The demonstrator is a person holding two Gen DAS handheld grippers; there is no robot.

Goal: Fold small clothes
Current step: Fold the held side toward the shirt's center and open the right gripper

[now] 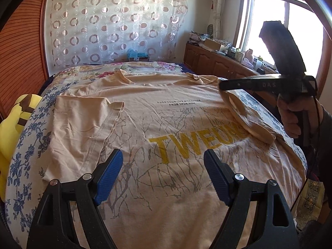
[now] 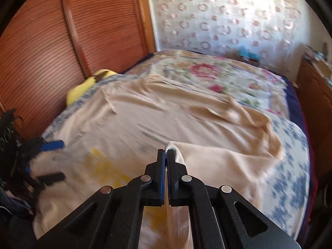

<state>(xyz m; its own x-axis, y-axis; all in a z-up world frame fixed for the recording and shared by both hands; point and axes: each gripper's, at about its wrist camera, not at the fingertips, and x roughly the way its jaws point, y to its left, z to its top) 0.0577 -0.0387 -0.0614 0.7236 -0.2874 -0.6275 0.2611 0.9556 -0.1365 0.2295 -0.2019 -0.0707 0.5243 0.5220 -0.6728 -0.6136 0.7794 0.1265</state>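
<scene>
We are looking across a bed [image 1: 31,151] covered with a blue-and-white flowered sheet, with a bright floral quilt [image 2: 209,72] further up toward the patterned curtain [image 1: 116,25]. A slatted wooden wardrobe door [image 2: 51,47] stands along one side, and a low wooden cabinet [image 1: 213,62] crowded with small items runs under the window [image 1: 267,31] on the other.

Spread flat over the sheet lies a beige T-shirt [image 1: 166,128], chest up, with yellow lettering and a grey branch print. Its left sleeve [image 1: 83,120] is folded in onto the body. Its right sleeve [image 1: 240,114] is lifted off the bed and curls inward over the chest.

A yellow plush toy [image 1: 12,128] with brown markings sits at the bed's edge beside the wardrobe, just off the sheet.

Our right gripper [image 2: 166,152] has its blue-lined jaws clenched on the edge of that raised sleeve, the fabric draping down from the tips; the right wrist view is blurred. In the left wrist view we see our hand [image 1: 292,118] around its handle.

Our left gripper [image 1: 162,159] hangs low over the shirt's lower front, jaws spread wide and gripping nothing.
</scene>
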